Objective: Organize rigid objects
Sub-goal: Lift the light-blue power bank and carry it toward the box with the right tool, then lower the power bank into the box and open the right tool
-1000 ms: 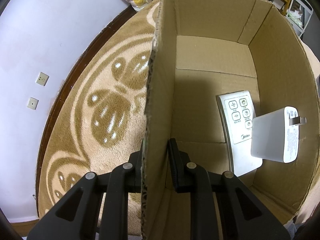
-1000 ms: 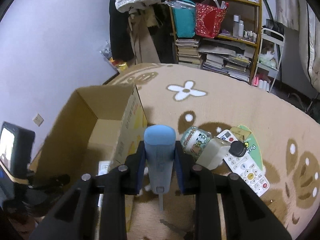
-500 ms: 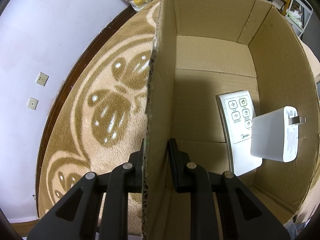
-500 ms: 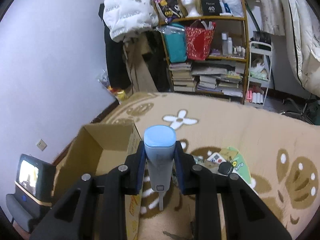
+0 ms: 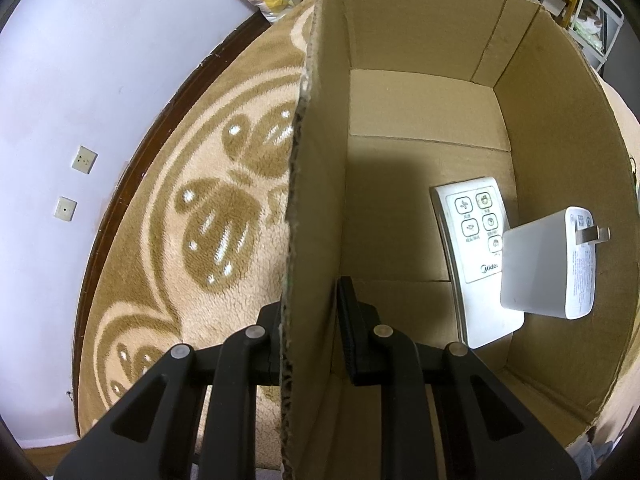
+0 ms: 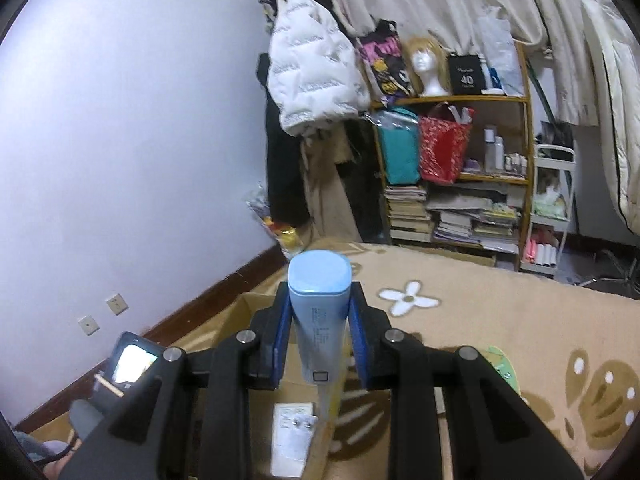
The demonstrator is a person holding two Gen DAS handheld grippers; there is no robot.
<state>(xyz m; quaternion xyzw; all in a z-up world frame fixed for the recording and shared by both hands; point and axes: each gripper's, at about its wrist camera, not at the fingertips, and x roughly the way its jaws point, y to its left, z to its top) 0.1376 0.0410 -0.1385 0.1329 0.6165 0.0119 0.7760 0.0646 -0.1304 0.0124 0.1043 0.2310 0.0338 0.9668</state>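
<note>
The left tool (image 5: 310, 312) is clamped on the near wall of the cardboard box (image 5: 560, 128), one finger outside over the rug (image 5: 192, 216) and the other inside the box. The box stands on the rug, close to the purple wall (image 5: 80, 80).

Two things lie on the box floor, over toward its right wall, well apart from the left tool: one white remote (image 5: 472, 240) with five round buttons showing, face up, and one white charger (image 5: 544, 268) resting partly on top of it, its metal prongs pointing at the right wall.

The right tool (image 6: 319, 334) is held above the box and squeezes one pale blue tube (image 6: 320, 312) between its fingers. The tube's capped end points away from the tool and its flat tail hangs back between the fingers. Below it, the remote and charger show blurred on the box floor.

Two wall sockets (image 5: 84, 159) sit on the purple wall.
</note>
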